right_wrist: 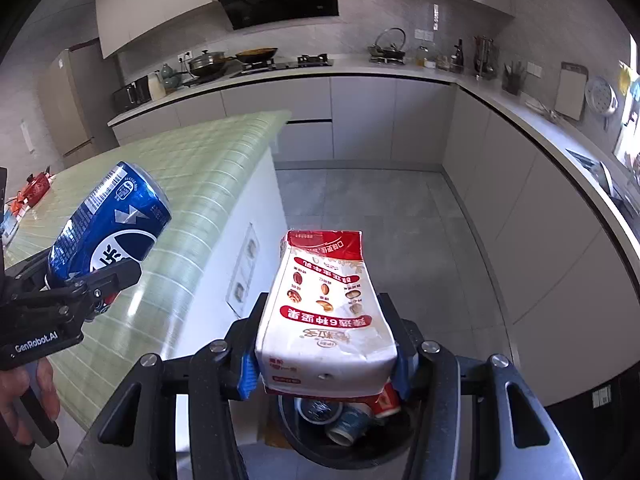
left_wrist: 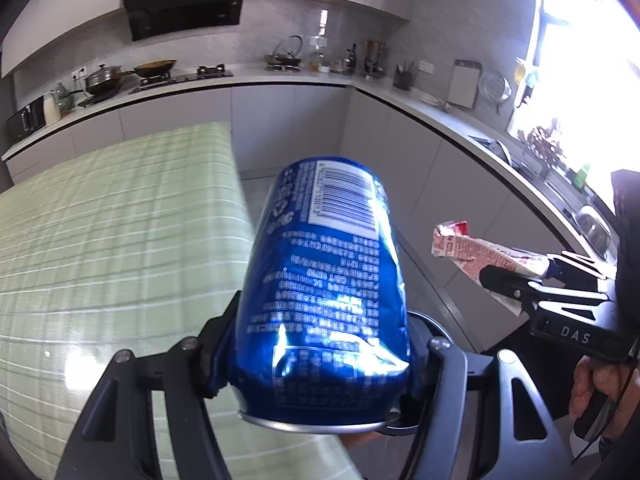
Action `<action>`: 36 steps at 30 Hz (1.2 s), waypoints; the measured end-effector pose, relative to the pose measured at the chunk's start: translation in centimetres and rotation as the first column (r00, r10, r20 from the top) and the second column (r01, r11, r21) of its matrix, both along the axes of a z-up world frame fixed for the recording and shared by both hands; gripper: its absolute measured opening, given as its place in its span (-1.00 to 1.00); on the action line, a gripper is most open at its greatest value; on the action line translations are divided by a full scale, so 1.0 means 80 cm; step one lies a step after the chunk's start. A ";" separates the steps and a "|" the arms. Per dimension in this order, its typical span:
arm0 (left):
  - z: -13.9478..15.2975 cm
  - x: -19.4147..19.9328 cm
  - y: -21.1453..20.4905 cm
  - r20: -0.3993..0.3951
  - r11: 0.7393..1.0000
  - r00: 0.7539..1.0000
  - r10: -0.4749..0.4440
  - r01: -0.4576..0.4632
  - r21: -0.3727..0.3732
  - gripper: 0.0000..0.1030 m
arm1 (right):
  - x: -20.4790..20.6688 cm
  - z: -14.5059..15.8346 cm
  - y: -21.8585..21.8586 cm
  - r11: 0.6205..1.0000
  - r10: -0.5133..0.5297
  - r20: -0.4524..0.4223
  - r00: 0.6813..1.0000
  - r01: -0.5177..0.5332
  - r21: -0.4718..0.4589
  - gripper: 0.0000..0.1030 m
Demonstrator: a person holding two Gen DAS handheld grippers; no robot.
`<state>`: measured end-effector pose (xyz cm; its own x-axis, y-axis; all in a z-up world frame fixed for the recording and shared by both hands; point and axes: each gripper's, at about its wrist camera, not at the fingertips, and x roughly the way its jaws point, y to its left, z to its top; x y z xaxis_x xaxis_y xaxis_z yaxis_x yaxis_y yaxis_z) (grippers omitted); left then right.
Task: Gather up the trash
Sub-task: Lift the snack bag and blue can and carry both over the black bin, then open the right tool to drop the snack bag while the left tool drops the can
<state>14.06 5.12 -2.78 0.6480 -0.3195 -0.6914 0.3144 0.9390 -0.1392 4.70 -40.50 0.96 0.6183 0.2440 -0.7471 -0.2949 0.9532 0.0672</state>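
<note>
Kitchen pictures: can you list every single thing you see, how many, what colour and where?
soda can: 1, blue, dented, in left hand-held gripper
milk carton: 1, white and red, in right hand-held gripper
trash bin: 1, black, on floor below carton, cups inside
island top: 1, green plaid
range hood: 1, black, on wall
pots: 2, on stove
cutting board: 1, pale, back counter
left hand-held gripper: 1, black
right hand-held gripper: 1, black, blue pads

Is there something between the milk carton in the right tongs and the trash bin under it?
Nothing visible. The right tongs hold the milk carton directly above the open bin, which already holds paper cups. No lid or other thing lies between.
</note>
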 end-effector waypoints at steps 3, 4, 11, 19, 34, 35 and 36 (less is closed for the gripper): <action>-0.004 -0.004 -0.019 -0.011 1.000 1.000 -0.017 0.017 0.002 0.29 | -0.003 -0.010 -0.022 1.000 -0.005 -0.016 1.000 0.005 -0.005 0.03; -0.005 -0.006 -0.025 -0.016 1.000 1.000 -0.016 0.016 -0.006 0.29 | -0.004 -0.013 -0.028 1.000 -0.005 -0.022 1.000 0.005 -0.005 0.03; -0.031 -0.020 -0.072 -0.058 1.000 0.998 -0.026 0.027 0.011 0.29 | -0.012 -0.041 -0.067 1.000 0.007 -0.062 0.998 -0.007 -0.002 0.03; -0.077 -0.032 -0.110 -0.127 0.999 0.992 -0.009 0.014 0.035 0.29 | -0.013 -0.066 -0.089 1.000 0.026 -0.097 0.995 -0.025 0.005 0.03; -0.210 -0.030 -0.170 -0.324 0.997 0.946 0.027 -0.002 0.077 0.53 | 0.030 -0.166 -0.096 0.978 0.147 -0.306 0.940 -0.093 0.186 0.14; -0.217 -0.027 -0.170 -0.339 0.995 0.939 0.060 -0.029 0.096 0.69 | 0.038 -0.171 -0.099 0.974 0.140 -0.320 0.937 -0.073 0.213 0.70; -0.221 -0.029 -0.166 -0.340 0.993 0.936 0.087 -0.056 0.100 0.96 | 0.044 -0.175 -0.108 0.977 0.096 -0.317 0.944 -0.029 0.210 1.00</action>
